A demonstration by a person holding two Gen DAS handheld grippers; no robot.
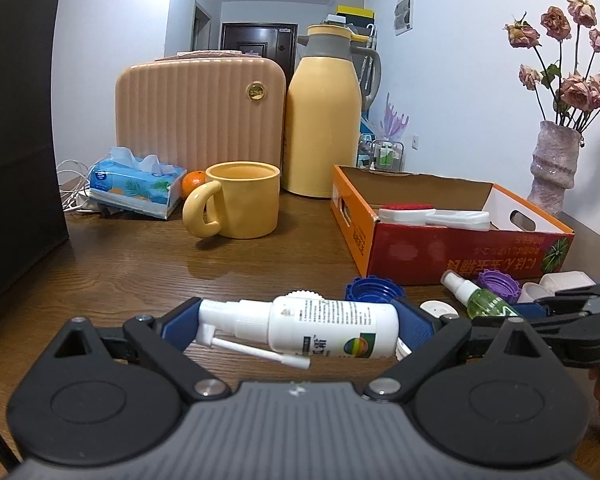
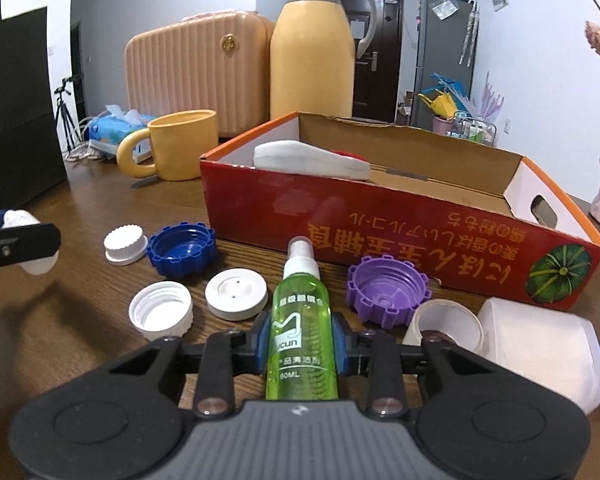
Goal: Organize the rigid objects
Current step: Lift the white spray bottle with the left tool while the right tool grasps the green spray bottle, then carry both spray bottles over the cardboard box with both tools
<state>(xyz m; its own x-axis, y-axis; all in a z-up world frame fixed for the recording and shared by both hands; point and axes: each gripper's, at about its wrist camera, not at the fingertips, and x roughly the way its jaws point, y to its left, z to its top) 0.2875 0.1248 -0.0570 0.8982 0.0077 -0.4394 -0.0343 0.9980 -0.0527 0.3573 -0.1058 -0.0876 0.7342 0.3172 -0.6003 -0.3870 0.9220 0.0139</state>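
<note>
My left gripper (image 1: 298, 330) is shut on a white nasal spray bottle (image 1: 320, 330), held crosswise end to end above the wooden table (image 1: 140, 272). My right gripper (image 2: 300, 346) is shut on a green spray bottle (image 2: 302, 320) whose white nozzle points away toward the red and orange cardboard box (image 2: 400, 216). In the left wrist view the same green spray bottle (image 1: 480, 298) and right gripper's fingers (image 1: 572, 308) show at the right. The box (image 1: 460, 248) holds a white and red item (image 1: 420, 212). Loose caps lie in front of the box: blue (image 2: 182, 250), purple (image 2: 386, 292), and white (image 2: 236, 294).
A yellow mug (image 1: 236, 200), a yellow thermos jug (image 1: 324, 120), a peach ribbed case (image 1: 196, 112), a tissue pack (image 1: 136, 184) and an orange (image 1: 192, 182) stand at the back. A tape roll (image 2: 446, 328) and a white container (image 2: 540, 352) lie at right. A vase (image 1: 552, 168) stands far right.
</note>
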